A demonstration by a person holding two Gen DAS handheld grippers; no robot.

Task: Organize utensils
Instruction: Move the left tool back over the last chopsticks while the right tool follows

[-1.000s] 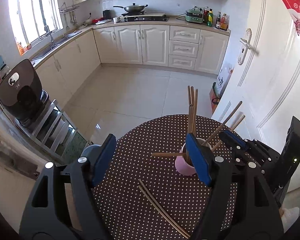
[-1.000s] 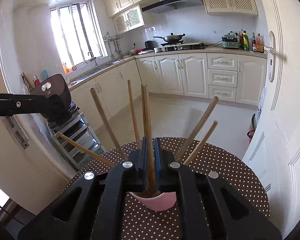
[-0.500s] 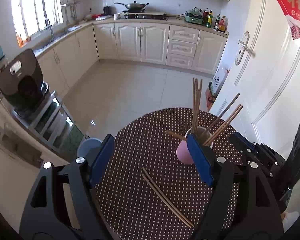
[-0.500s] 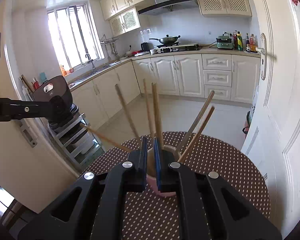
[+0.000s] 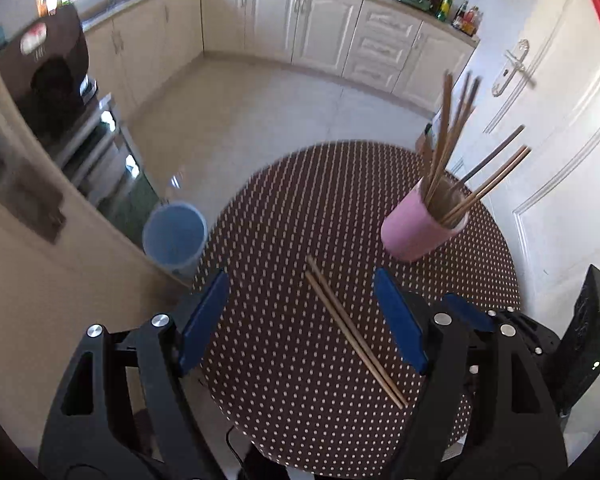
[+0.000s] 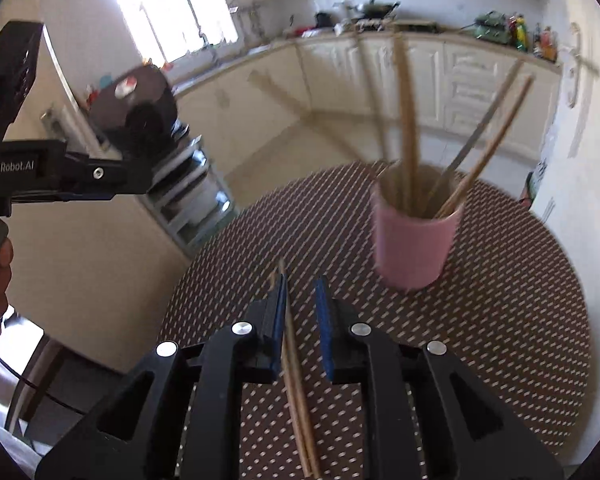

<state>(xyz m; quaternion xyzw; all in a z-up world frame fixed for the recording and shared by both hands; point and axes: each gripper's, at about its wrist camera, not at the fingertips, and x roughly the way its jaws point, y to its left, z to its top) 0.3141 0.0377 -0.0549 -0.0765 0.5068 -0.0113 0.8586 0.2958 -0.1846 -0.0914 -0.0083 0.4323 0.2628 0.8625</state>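
I am holding the left gripper [image 5: 302,320] with its jaws standing wide apart and nothing between them, above the near part of the round dotted table [image 5: 284,200]. A pair of loose chopsticks [image 5: 354,330] is lying flat toward the table's near edge. The right gripper [image 6: 302,312] is hanging over that pair, its jaws opening, and I am seeing no pad pressing on them. The pink cup [image 6: 414,246], holding more chopsticks [image 6: 406,120], is standing upright near the far right edge.
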